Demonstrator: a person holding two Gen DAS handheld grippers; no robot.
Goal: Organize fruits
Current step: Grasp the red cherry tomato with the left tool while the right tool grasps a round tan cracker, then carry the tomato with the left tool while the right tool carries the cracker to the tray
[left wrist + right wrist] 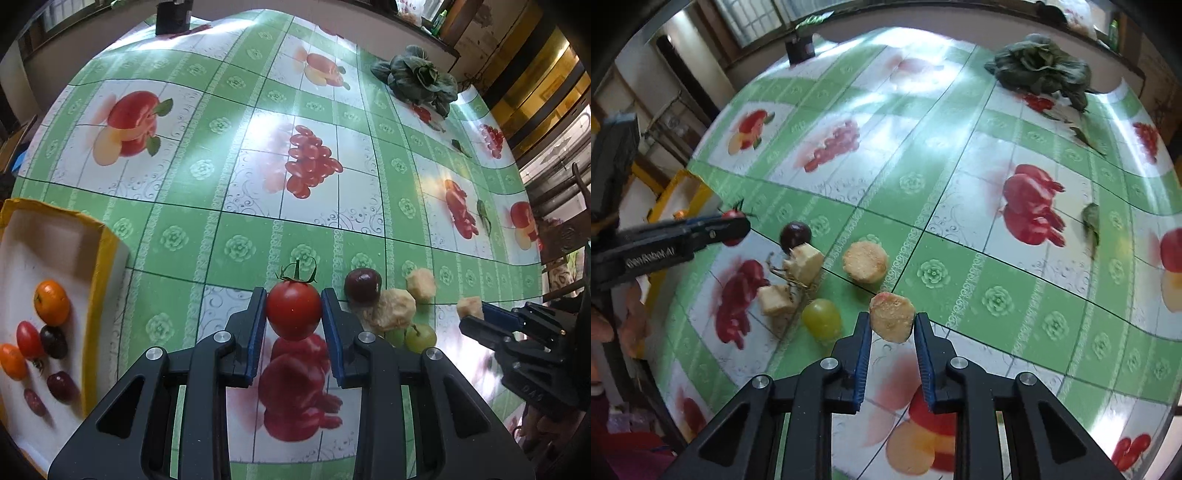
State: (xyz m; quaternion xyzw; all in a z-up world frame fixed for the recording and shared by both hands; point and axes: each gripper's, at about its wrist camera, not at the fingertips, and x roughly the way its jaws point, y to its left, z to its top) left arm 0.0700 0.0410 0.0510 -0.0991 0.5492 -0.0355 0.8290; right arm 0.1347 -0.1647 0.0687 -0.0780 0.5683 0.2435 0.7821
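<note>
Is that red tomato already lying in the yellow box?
No, the tomato is clamped between the left gripper's fingers, beside the yellow box.

Home dining spot: fruit-print oilcloth [236, 206] on table, barred window [750, 18], leafy greens [417, 79] lying loose.

My black, blue-padded left tongs [294, 314] frame a red tomato [293, 314] over the green-checked, fruit-printed tabletop [221, 206]; yellow-rimmed white tray [99, 258] alongside.

A glossy green-and-white fruit-print tablecloth [229, 229] is carrying a yellow-rimmed white tray [99, 254] at left and dark leafy greens [417, 79] upper right.
</note>
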